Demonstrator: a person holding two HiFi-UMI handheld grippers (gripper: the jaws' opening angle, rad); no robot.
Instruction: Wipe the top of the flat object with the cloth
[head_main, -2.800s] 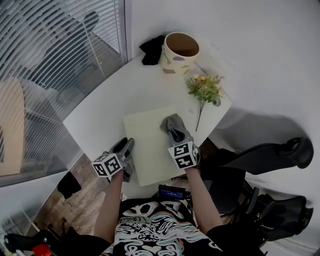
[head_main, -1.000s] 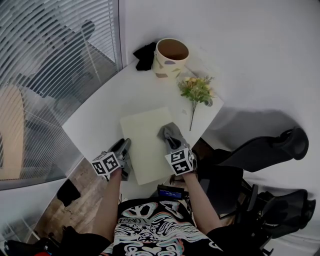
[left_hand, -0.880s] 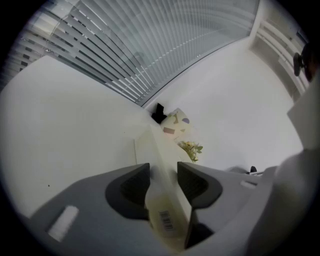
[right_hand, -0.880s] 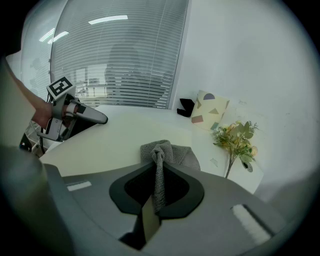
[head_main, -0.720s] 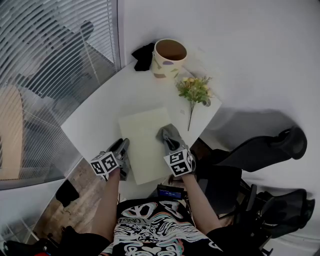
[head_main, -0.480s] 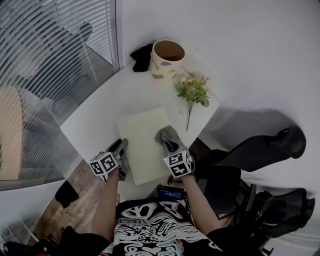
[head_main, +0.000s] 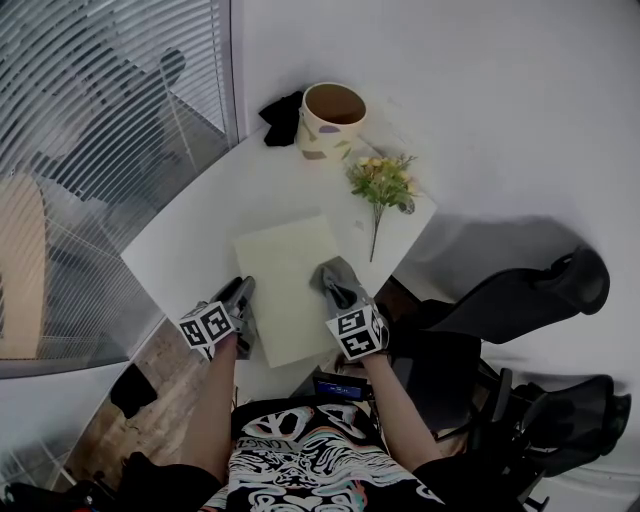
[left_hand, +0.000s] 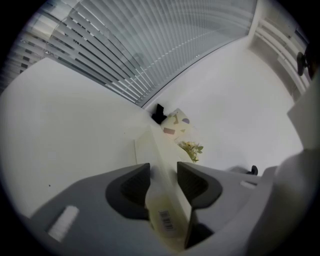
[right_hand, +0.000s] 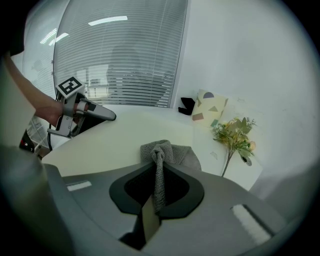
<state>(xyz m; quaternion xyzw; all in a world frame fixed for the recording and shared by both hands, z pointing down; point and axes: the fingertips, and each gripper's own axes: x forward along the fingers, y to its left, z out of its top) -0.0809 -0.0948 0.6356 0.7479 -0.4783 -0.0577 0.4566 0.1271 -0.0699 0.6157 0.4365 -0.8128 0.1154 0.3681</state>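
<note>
Left gripper (left_hand: 162, 176): jaws narrowed on the near edge of the pale flat object (head_main: 283, 280), seemingly gripping it. Right gripper (right_hand: 158, 197): jaws pressed together on a fold of the grey cloth (right_hand: 167, 152), which spreads just ahead of them on the flat object's top. Farther ahead, a flower sprig (right_hand: 234, 135) and a patterned cup (right_hand: 209, 109) rest on the white table (head_main: 200, 220).

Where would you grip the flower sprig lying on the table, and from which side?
Grip the flower sprig by its bare stem, coming from above with the jaws across it. It lies flat on the table, its stem thin and straight; the blossoms at the far end are bushy and would probably crush.
</note>
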